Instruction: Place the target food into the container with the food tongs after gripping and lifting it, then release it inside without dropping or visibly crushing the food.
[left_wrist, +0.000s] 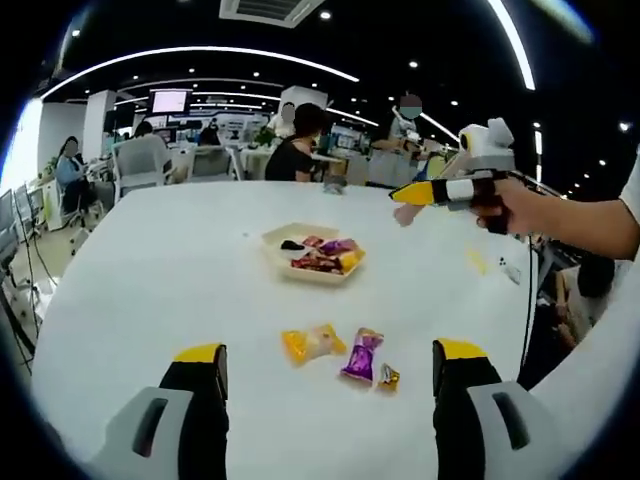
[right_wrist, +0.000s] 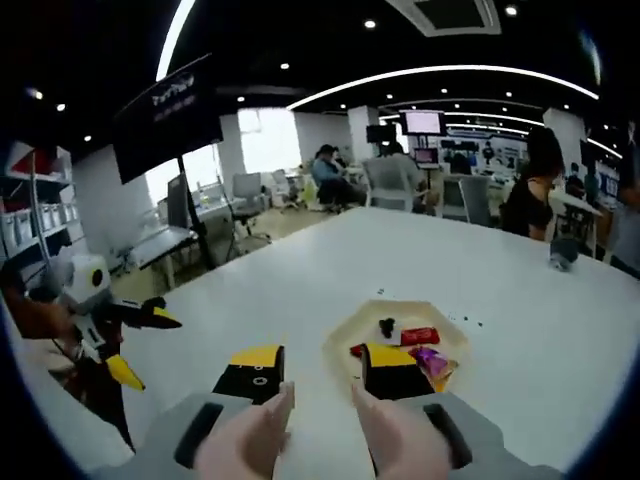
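Table: a big white round table (left_wrist: 150, 290) holds everything.
Tray: a pale yellow six-sided tray (left_wrist: 312, 254) sits in the middle of the table, with red, purple and yellow wrapped snacks inside it.
Loose snacks: three lie on the table, near the tray and apart from it.
Yellow snack: a yellow wrapped candy (left_wrist: 312, 343) lies flat, its long side going left to right in the left gripper view.
Purple snack: a purple wrapped candy (left_wrist: 362, 355) lies just beside the yellow one, its long side pointing toward the tray.
Gold snack: a small gold wrapped candy (left_wrist: 388, 377) touches the purple one.
In the way: the table between the loose snacks and the tray is bare.
Left gripper (left_wrist: 325, 370): its black jaws with yellow tips are wide apart and hold nothing.
Right gripper (right_wrist: 322, 372): held above the table near the tray, jaws apart, holding nothing.
Room: people sit at desks behind the table.
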